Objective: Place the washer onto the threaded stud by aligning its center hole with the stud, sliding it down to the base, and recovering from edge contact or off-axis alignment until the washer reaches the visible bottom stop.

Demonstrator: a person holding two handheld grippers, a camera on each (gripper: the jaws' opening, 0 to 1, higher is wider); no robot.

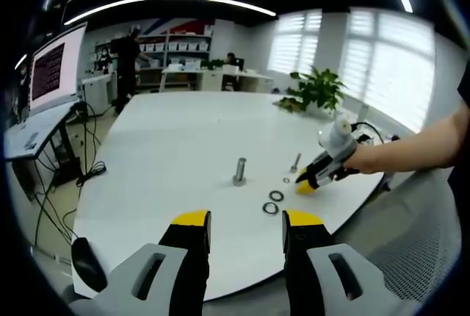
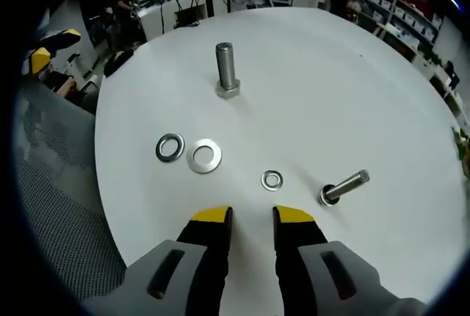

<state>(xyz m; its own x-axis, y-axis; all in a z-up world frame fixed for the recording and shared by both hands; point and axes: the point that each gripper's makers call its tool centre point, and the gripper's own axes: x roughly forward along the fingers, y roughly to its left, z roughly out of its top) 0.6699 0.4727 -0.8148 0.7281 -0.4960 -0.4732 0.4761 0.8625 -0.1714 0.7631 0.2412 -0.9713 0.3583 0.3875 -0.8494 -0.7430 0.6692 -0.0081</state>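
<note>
Nothing is picked up yet; the step in hand looks like the approach to a washer. The right hand-held gripper (image 2: pixel 246 217) hovers low over the round white table (image 2: pixel 382 95), yellow-tipped jaws parted and empty, wrist angled down. Just ahead lies a small flat steel washer (image 2: pixel 272 180); two larger steel washers (image 2: pixel 204 156) lie side by side to its left. Farther on stands the upright threaded steel stud (image 2: pixel 226 67); a smaller bolt (image 2: pixel 342 187) lies tilted at right. The left hand-held gripper (image 1: pixel 246 231) waits at the table edge, also open and empty. Next, the jaws must pinch one washer's rim.
</note>
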